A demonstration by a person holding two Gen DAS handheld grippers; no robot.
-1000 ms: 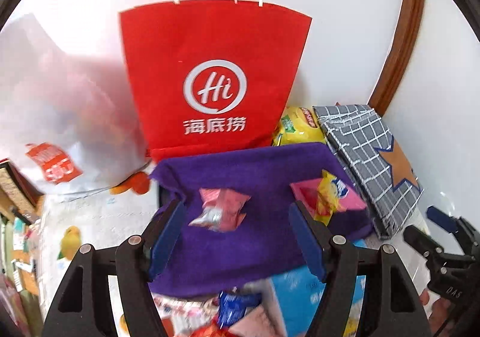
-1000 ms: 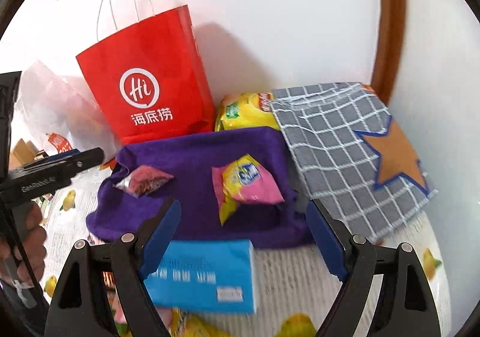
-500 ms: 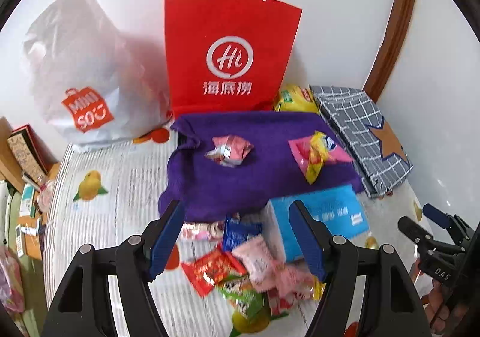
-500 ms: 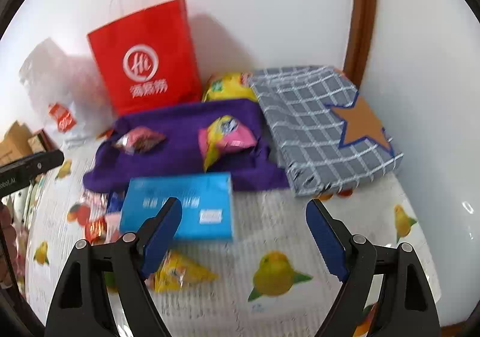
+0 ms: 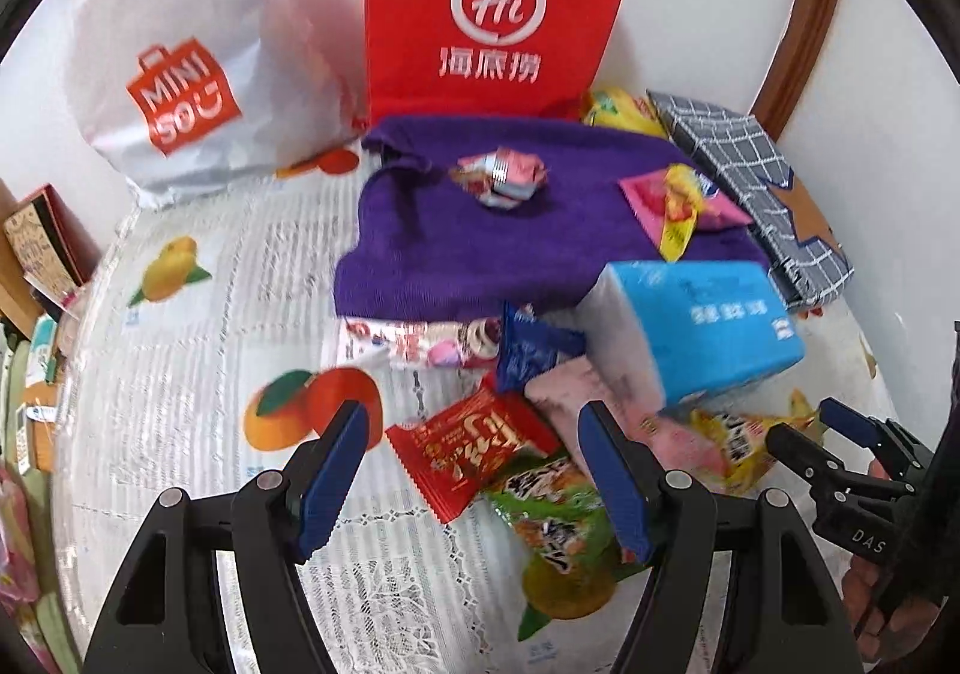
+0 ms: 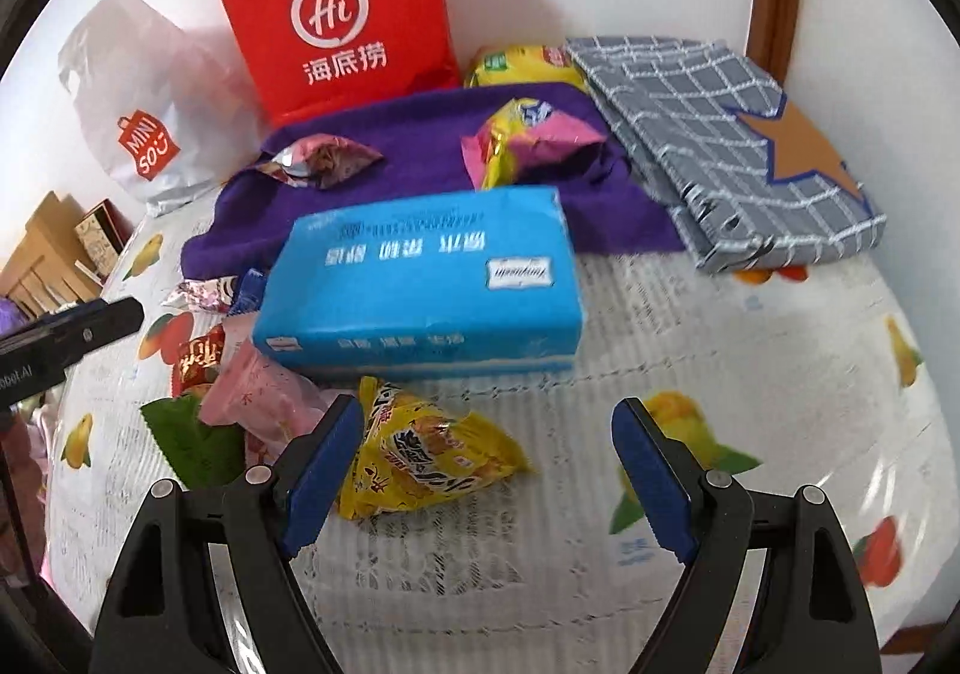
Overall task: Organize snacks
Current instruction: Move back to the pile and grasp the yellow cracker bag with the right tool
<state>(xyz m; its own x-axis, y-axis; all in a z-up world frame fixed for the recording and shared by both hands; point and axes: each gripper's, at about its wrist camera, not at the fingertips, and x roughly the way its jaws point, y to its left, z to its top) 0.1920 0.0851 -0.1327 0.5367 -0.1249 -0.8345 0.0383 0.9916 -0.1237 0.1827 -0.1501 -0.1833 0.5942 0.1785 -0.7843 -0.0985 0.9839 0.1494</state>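
A: What is seen, from the left across?

B: A white plastic shopping bag (image 5: 180, 62) and a red paper carrier bag (image 5: 480, 14) are stood at the wall. A purple folded cloth (image 5: 510, 236) is laid on the fruit-printed table (image 5: 180, 374), with two wrapped snacks already placed on it. Nearer, a red foil snack packet (image 5: 474, 452) and a green snack packet (image 5: 558, 530) are framed between the blue pads of the left hand-held gripper (image 5: 474, 476), which is released and empty. A yellow crinkled snack packet (image 6: 420, 452) is caught beside the left pad of the right hand-held gripper (image 6: 486, 482), also released.

A: What could go wrong?

B: Two overlapped packets could be pinched together (the green one is tucked under the red), or the blue tissue pack (image 6: 420, 284) could be nudged.
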